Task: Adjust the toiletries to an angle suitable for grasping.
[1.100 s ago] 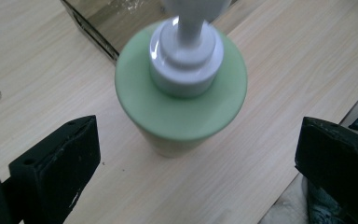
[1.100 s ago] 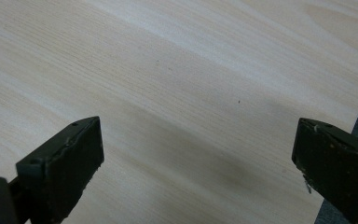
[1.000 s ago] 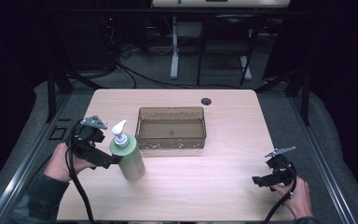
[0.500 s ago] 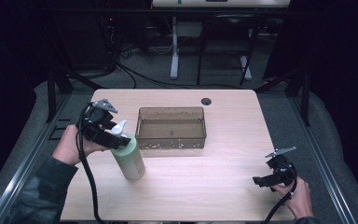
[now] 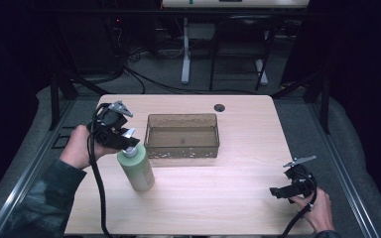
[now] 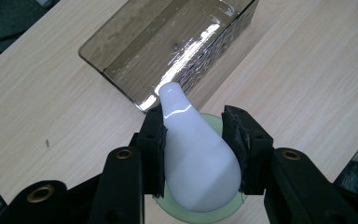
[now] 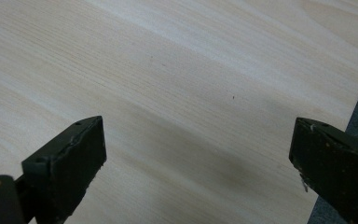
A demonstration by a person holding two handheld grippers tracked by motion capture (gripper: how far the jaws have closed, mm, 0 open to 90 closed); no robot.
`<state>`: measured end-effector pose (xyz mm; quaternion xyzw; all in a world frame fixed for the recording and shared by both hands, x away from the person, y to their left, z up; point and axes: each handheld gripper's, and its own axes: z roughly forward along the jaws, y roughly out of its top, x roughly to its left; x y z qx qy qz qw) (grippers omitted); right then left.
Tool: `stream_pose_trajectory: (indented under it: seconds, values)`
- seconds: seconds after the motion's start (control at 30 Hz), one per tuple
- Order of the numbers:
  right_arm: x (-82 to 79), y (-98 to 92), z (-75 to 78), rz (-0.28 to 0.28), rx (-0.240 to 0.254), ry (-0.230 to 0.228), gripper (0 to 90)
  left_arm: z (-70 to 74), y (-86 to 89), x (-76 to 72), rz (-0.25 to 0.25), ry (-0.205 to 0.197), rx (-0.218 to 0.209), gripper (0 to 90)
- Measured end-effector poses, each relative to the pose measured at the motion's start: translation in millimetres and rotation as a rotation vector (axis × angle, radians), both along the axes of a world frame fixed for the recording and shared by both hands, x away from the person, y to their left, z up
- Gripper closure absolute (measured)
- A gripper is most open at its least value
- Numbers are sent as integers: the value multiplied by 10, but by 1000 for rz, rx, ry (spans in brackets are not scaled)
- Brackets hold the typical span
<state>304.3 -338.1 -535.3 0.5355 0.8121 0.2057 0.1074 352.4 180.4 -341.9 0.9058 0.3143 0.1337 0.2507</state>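
Left claw (image 6: 200,149) just closed onto white pump head (image 6: 191,154) of green bottle (image 5: 138,169) (upright, beside tray (image 5: 182,135)), right claw (image 7: 198,168) spread apart.

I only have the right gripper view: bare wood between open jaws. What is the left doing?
Observer: The left gripper is shut on the white pump head of a green bottle; its jaws have just been closing.
Operator: Bottle upright?
Observer: Yes, in the high view it stands on the table, at the near left corner of a clear brown bin.
Operator: Anything in the bin?
Observer: It looks empty in the left gripper view.
Operator: And where is mine?
Observer: The right gripper is low at the table's near right corner, far from the bottle.
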Motion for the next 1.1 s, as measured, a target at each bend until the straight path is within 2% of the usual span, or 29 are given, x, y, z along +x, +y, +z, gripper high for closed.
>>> stream_pose_trajectory:
  seconds: [0.17, 0.2, 0.27, 0.37, 0.4, 0.57, 0.7, 0.87, 1.1]
  values:
    - [1, 1, 0, 0, -1, 2, 35, 4, -3, 21, -26, 8, 3, 620]
    - [1, 1, -1, 2, -2, 0, 35, 10, -2, 32, -51, 9, 13, 621]
    - [1, 1, 0, 2, -3, 0, 36, 13, 6, 44, -52, 16, 11, 622]
    - [-2, 1, 3, 2, -2, 0, 36, 8, 13, 46, -32, 17, 0, 617]
    - [-2, -3, 4, 2, -6, 0, 37, 8, 15, 46, -21, 24, 6, 523]
    - [0, 1, 0, 1, -3, 2, 38, -17, 62, 65, 0, 39, 4, 501]
    - [0, 0, 9, 1, -4, -1, 40, -25, 72, 77, 3, 48, -7, 549]
    - [0, 4, 3, 3, 1, 0, 40, -10, 24, 86, -5, 62, 17, 617]
    - [-6, -5, 17, 3, -2, -3, 42, 9, 3, 112, -14, 88, 40, 620]
